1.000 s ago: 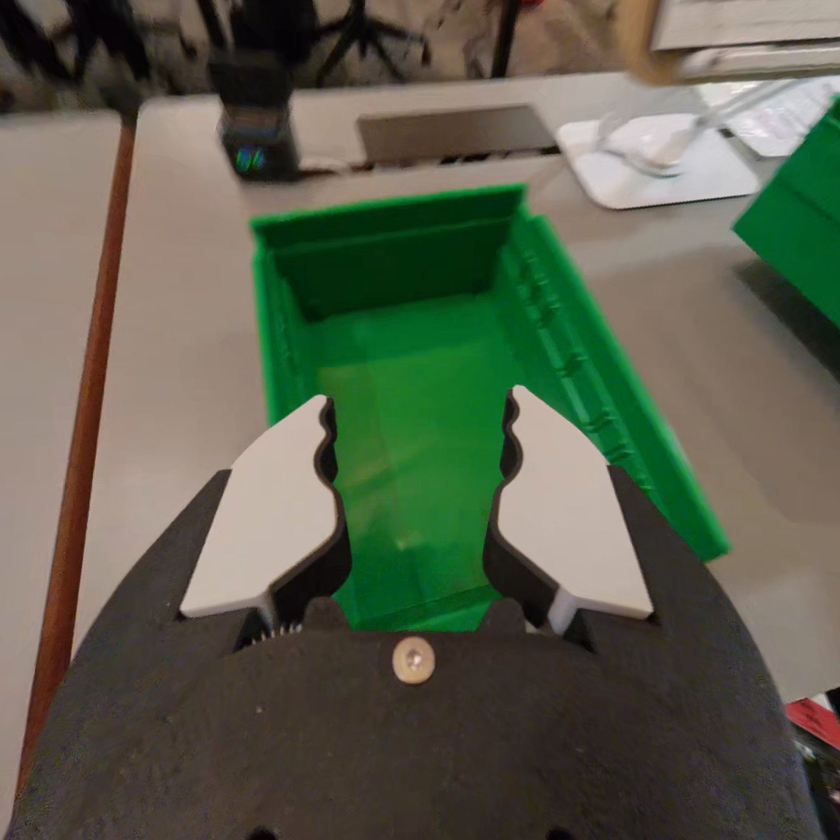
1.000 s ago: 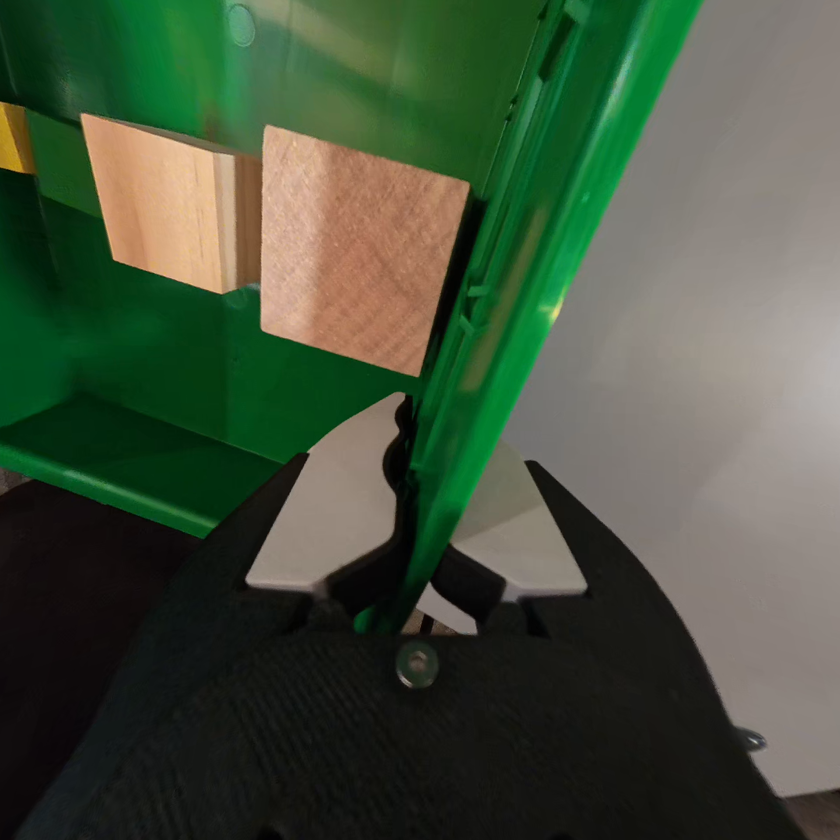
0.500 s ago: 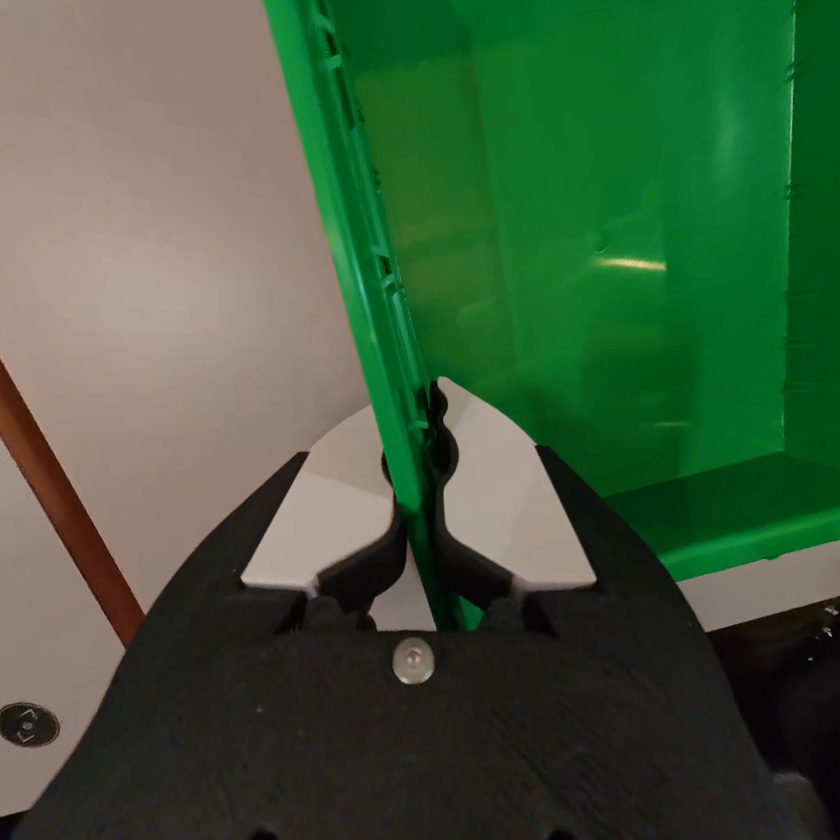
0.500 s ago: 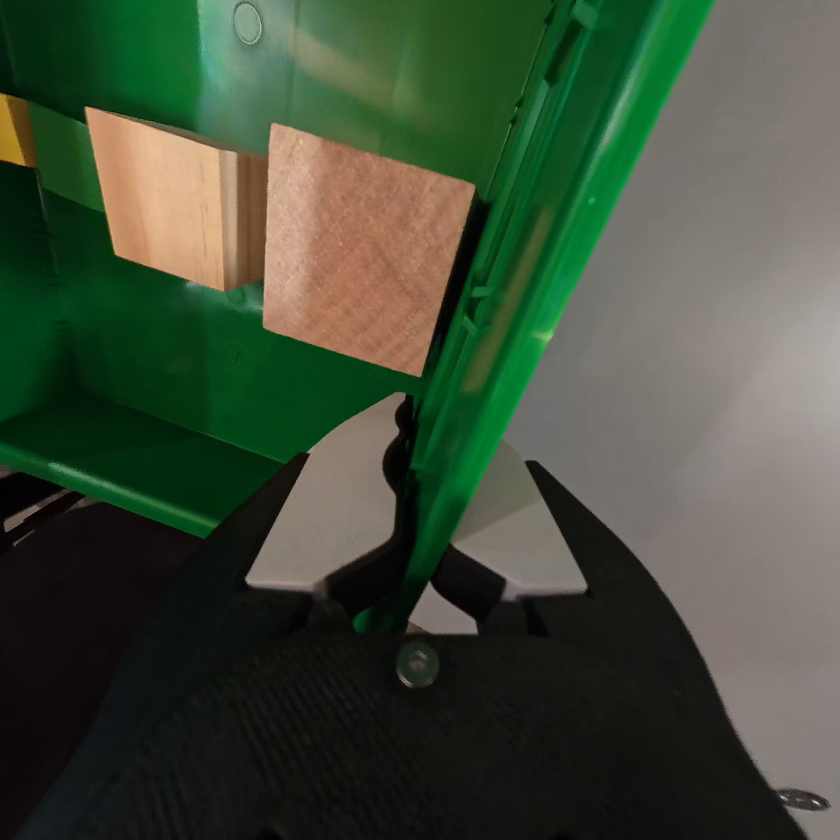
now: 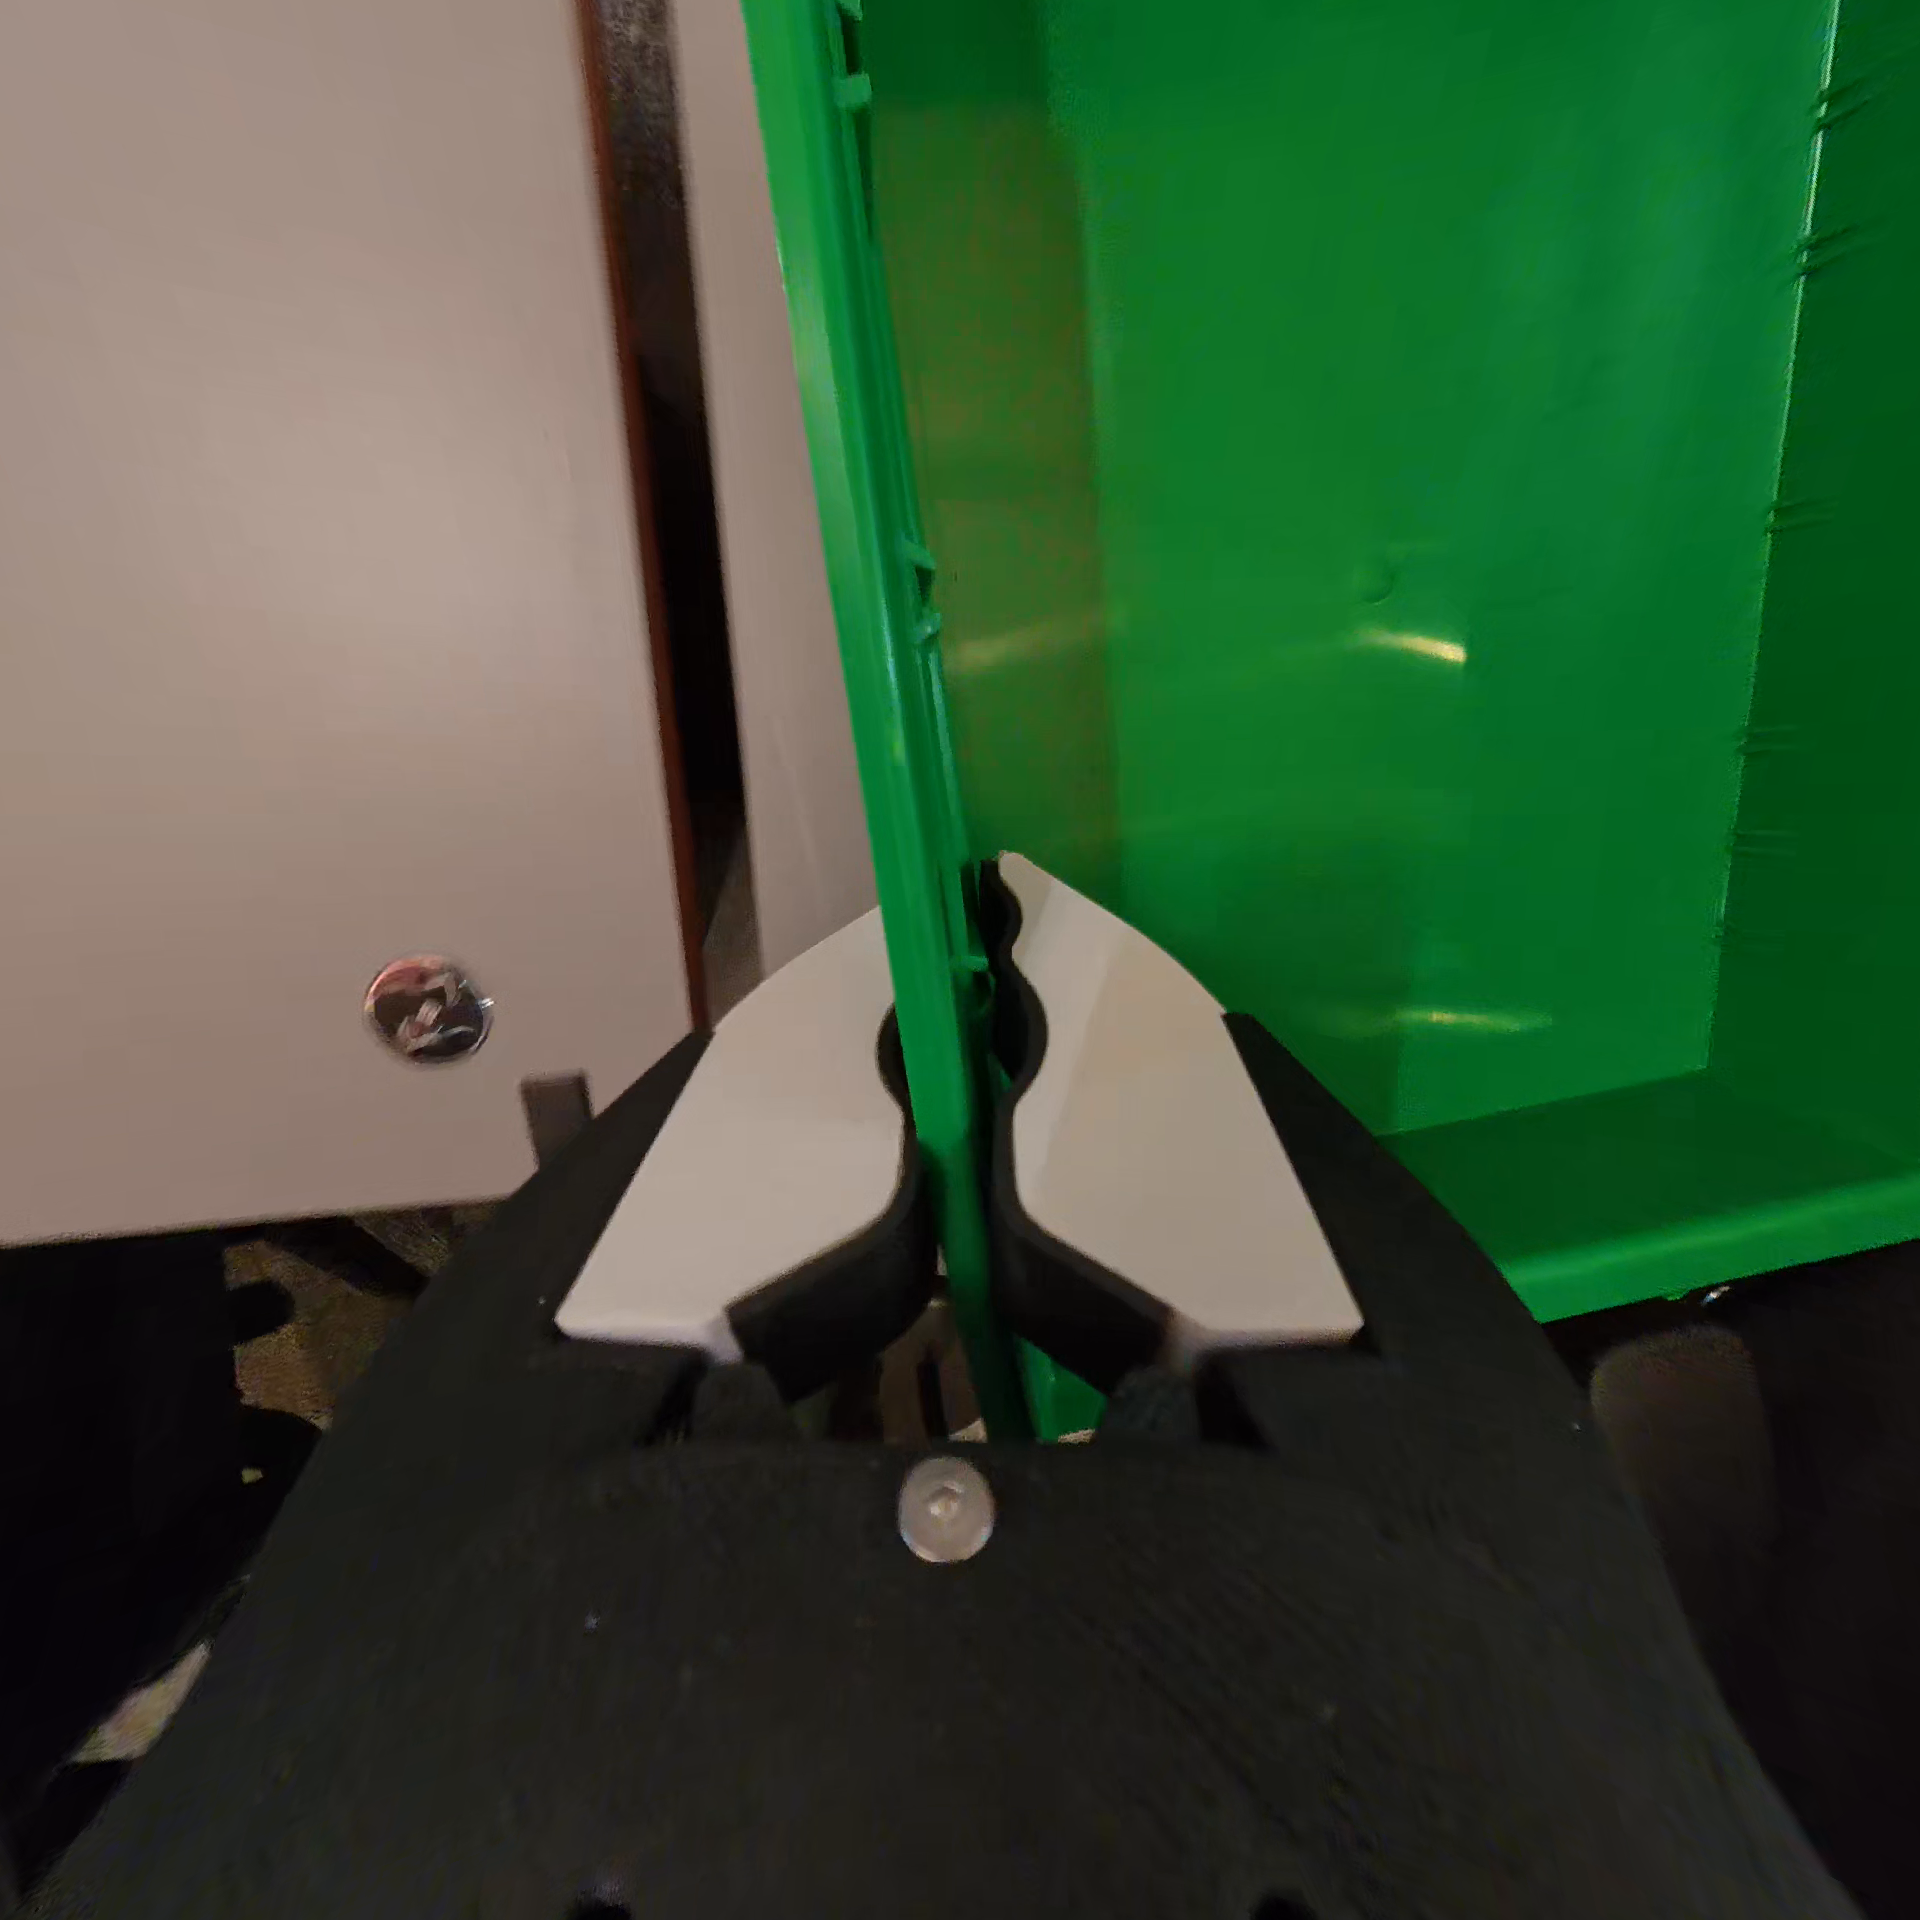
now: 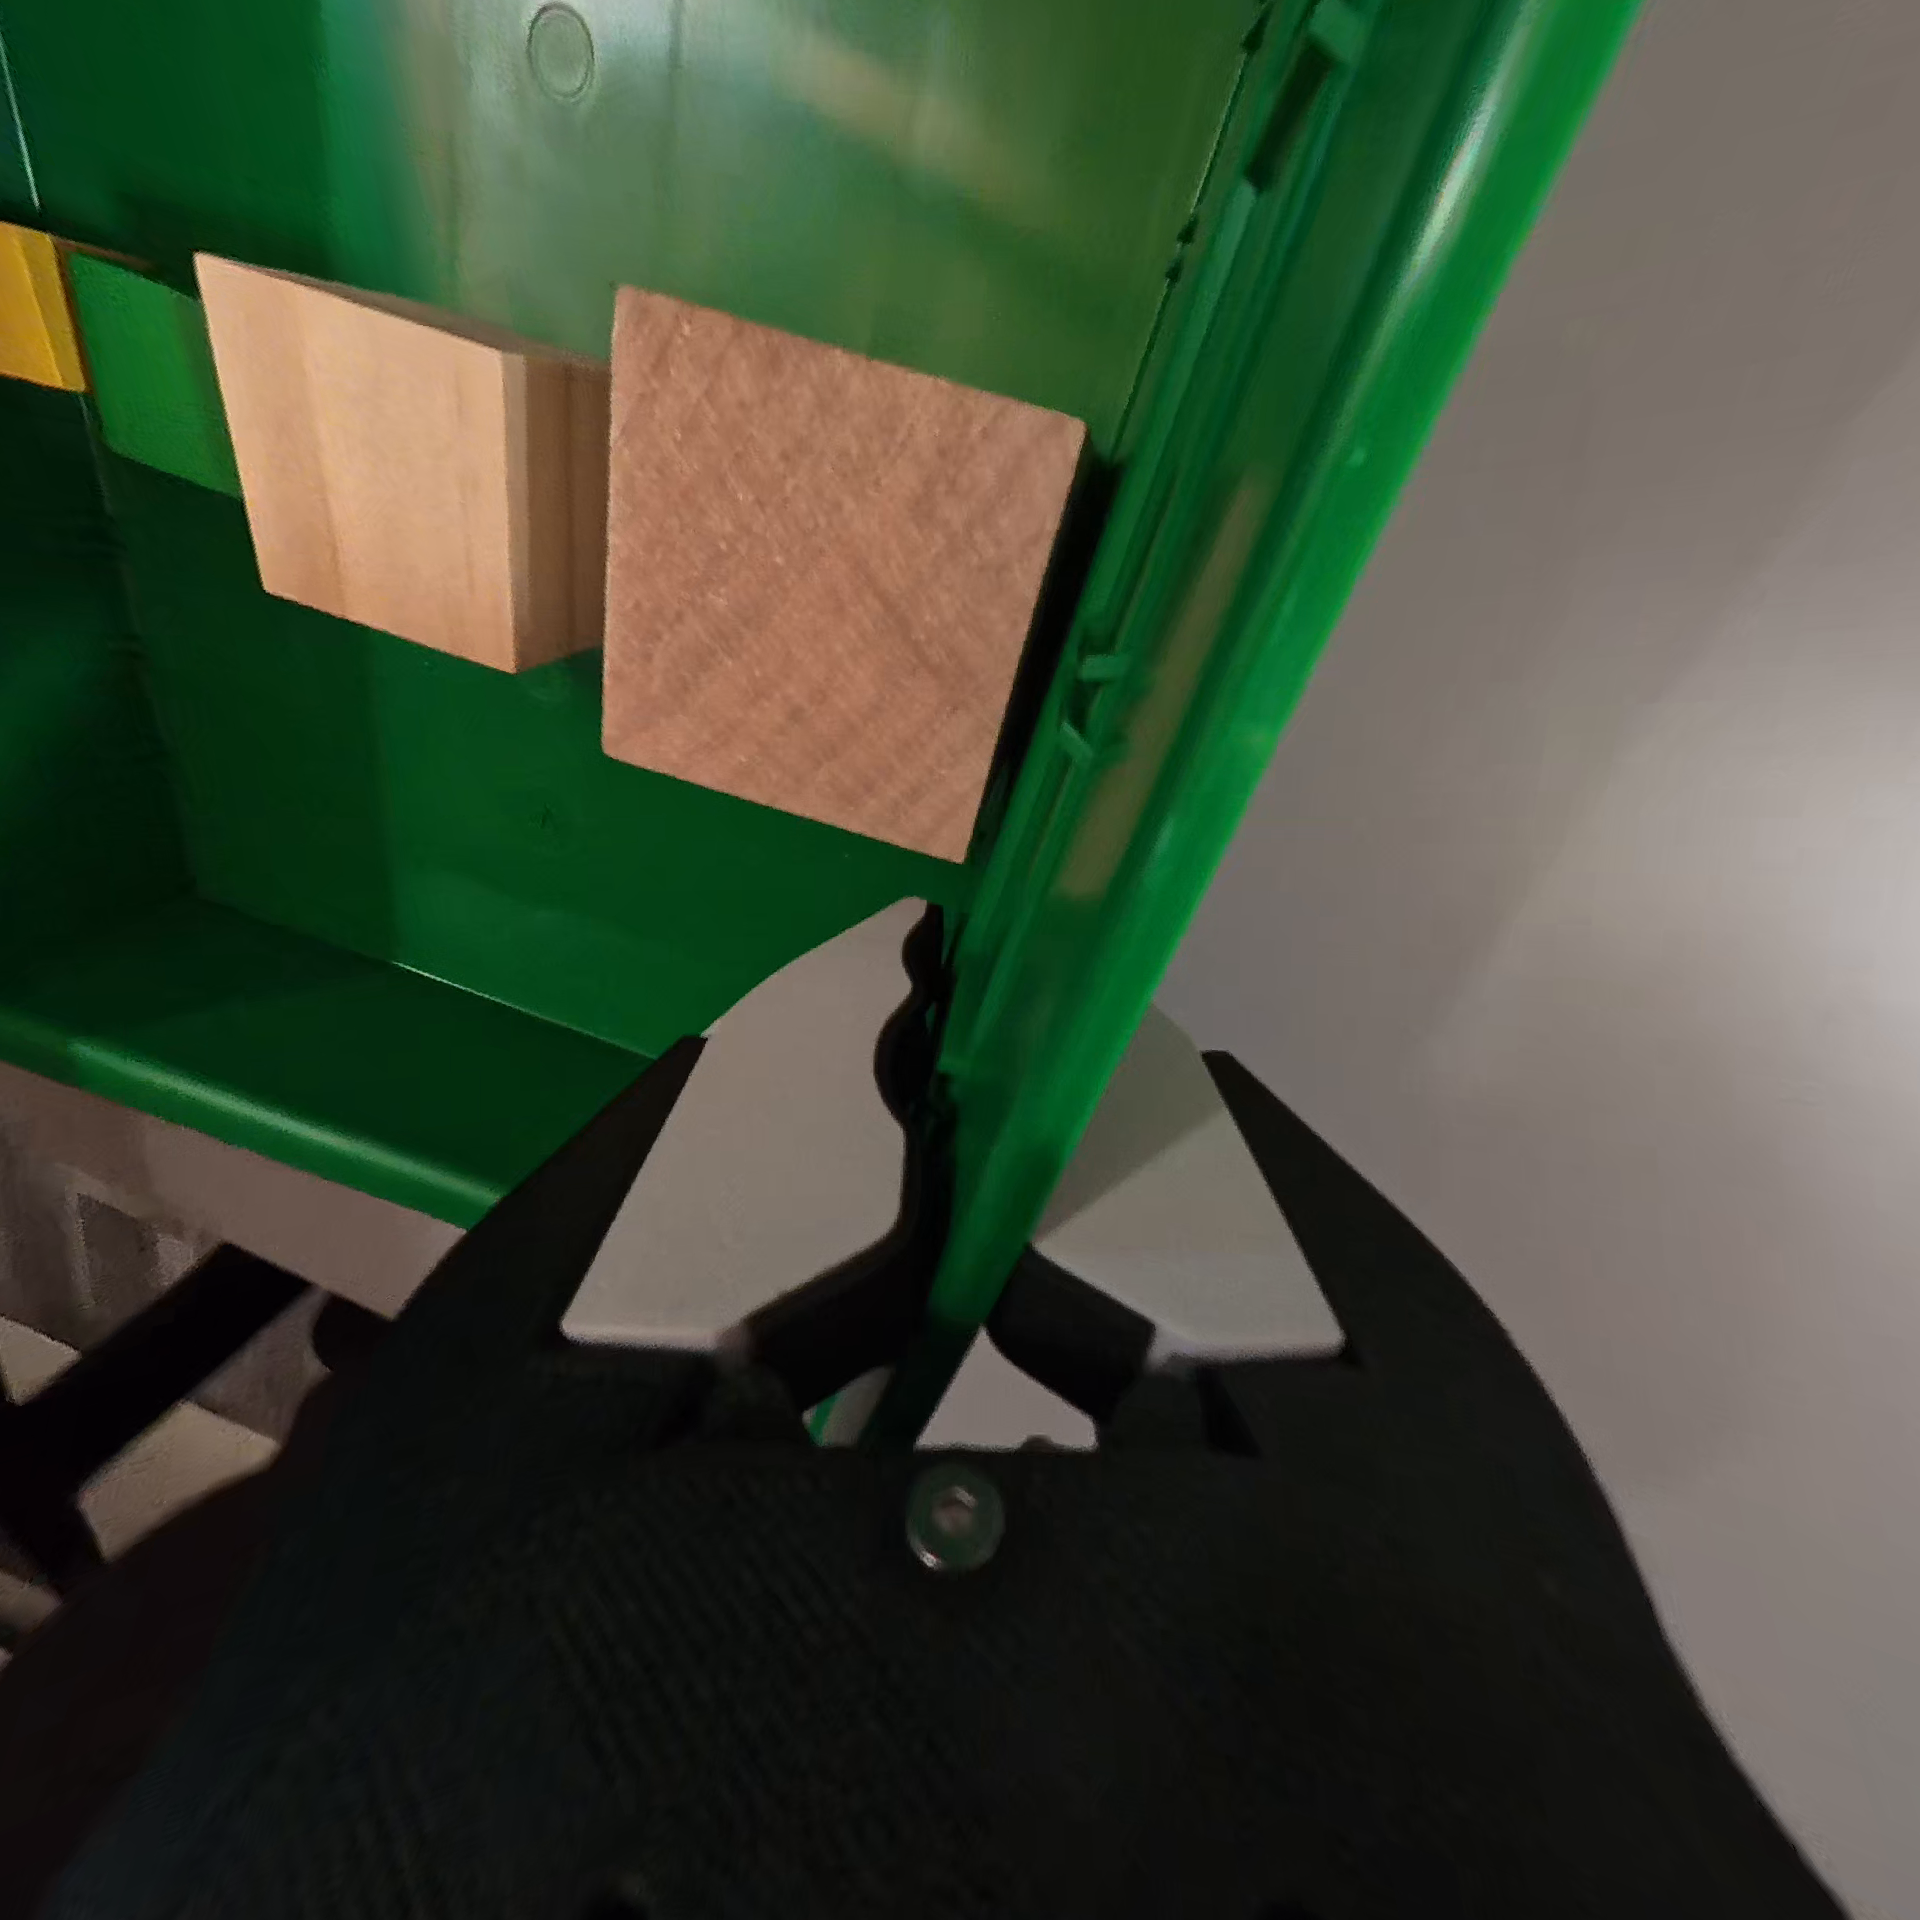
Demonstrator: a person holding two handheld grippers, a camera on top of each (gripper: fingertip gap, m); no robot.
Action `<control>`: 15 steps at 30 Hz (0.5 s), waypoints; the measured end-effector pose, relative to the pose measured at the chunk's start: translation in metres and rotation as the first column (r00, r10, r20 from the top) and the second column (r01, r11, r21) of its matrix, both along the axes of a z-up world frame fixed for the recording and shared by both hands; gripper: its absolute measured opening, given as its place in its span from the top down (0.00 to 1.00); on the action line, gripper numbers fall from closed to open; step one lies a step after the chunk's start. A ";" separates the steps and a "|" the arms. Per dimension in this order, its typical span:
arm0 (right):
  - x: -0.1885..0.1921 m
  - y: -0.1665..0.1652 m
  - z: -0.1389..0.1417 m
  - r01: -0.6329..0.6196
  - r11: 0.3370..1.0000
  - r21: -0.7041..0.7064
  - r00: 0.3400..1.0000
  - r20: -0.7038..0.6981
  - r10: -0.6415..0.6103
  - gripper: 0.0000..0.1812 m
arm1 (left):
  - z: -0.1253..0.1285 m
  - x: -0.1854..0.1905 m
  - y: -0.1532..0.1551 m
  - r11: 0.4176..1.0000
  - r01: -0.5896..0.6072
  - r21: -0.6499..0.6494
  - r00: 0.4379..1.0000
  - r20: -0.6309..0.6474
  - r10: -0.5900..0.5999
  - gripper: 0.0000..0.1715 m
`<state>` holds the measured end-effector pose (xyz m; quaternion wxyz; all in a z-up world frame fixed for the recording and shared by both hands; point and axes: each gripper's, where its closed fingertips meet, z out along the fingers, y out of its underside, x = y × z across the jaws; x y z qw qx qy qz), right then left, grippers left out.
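My left gripper point(image 5: 961, 935) is shut on the left side wall of a green plastic bin point(image 5: 1351, 520), one finger inside and one outside. No loose thing shows inside this bin. My right gripper point(image 6: 961, 997) is shut on the right side wall of a green bin point(image 6: 1195, 623). In that bin a brown wooden block point(image 6: 831, 582) lies against the gripped wall. A lighter wooden block point(image 6: 384, 468) lies to its left, then a green block point(image 6: 145, 374) and a yellow block point(image 6: 36, 312) at the frame edge.
The pale tabletop point(image 5: 312, 520) lies left of the left bin, with a dark gap and brown edge strip point(image 5: 665, 520) and a round metal fitting point(image 5: 428, 1010). Grey tabletop point(image 6: 1610, 831) lies right of the right bin. Dark floor and black stand legs point(image 6: 125, 1382) show below.
One second ago my left gripper was open above the empty bin; it then shut on the bin's left wall, and the table gap and fitting have since shifted rightwards in view. The right gripper kept its grip.
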<state>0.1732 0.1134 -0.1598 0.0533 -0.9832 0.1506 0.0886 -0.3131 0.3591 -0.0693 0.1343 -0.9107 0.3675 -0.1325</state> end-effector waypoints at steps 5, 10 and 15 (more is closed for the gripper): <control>-0.053 0.057 0.000 0.037 0.999 0.001 0.999 0.009 -0.037 0.97 | 0.028 -0.056 0.002 0.995 -0.104 0.011 0.993 0.061 0.103 0.94; -0.106 0.097 0.000 0.052 0.999 0.014 0.999 0.011 -0.053 0.96 | 0.047 -0.078 -0.003 0.989 -0.150 0.009 0.979 0.143 0.148 0.94; -0.166 0.115 0.001 0.010 0.998 0.065 1.000 -0.001 -0.010 0.93 | 0.064 -0.078 -0.009 0.985 -0.169 0.019 0.963 0.214 0.161 0.94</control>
